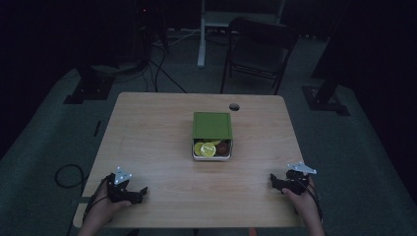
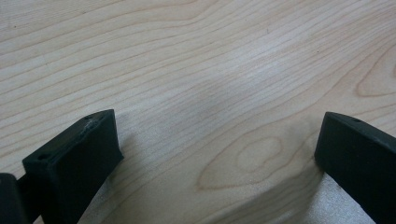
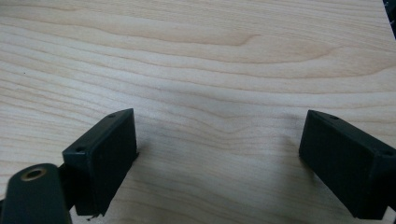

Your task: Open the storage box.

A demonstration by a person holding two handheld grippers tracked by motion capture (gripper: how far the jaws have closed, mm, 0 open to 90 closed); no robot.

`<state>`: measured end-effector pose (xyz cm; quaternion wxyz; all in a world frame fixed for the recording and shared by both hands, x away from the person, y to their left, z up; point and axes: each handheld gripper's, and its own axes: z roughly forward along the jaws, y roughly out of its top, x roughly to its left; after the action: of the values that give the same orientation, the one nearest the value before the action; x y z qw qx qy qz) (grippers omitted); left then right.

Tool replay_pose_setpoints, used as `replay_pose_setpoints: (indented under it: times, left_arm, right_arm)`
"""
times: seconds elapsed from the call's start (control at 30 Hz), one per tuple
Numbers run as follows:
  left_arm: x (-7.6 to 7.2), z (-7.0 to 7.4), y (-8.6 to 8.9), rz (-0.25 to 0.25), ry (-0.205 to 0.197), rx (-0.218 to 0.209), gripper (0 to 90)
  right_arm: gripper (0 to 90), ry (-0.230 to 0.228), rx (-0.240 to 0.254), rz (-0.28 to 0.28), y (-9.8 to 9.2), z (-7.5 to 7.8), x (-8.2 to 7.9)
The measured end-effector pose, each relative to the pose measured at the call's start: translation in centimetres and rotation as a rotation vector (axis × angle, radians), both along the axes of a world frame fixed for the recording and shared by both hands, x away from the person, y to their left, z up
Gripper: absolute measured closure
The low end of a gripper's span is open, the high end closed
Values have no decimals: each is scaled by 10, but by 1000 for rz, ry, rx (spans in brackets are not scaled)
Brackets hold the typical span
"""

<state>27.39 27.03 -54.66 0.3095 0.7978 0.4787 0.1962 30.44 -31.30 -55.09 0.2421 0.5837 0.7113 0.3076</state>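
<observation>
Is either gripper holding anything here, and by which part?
Nothing is held. The left gripper and the right gripper rest open on the table, bare wood between their jaws.

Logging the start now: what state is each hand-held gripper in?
Left hand-held gripper: open, holding nothing.
Right hand-held gripper: open, holding nothing.

The high view looks forward and down from above my side of the table [image 1: 157,128], taking in the whole top and what seems, in the dim light, to be floor beyond. My left gripper view sits close over the wood [image 2: 196,60], looking along my own jaws. My right gripper view does likewise, just as near. All three share the tabletop's near part.
</observation>
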Motion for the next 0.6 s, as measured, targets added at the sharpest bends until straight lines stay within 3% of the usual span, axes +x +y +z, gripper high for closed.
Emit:
replay_pose_setpoints:
  times: [0.33, 0.43, 0.47, 0.6]
  left_arm:
    - [1, 1, -9, -55, -33, 35, 11]
    - [2, 2, -17, -89, -31, 38, 14]
    - [3, 3, -19, -94, -34, 39, 67]
    - [6, 7, -30, -118, -48, 59, 67]
  right_arm:
    - [109, 0, 0, 0, 0, 0, 0]
    - [110, 0, 0, 0, 0, 0, 0]
    - [110, 0, 0, 0, 0, 0, 0]
    - [109, 0, 1, 0, 0, 0, 0]
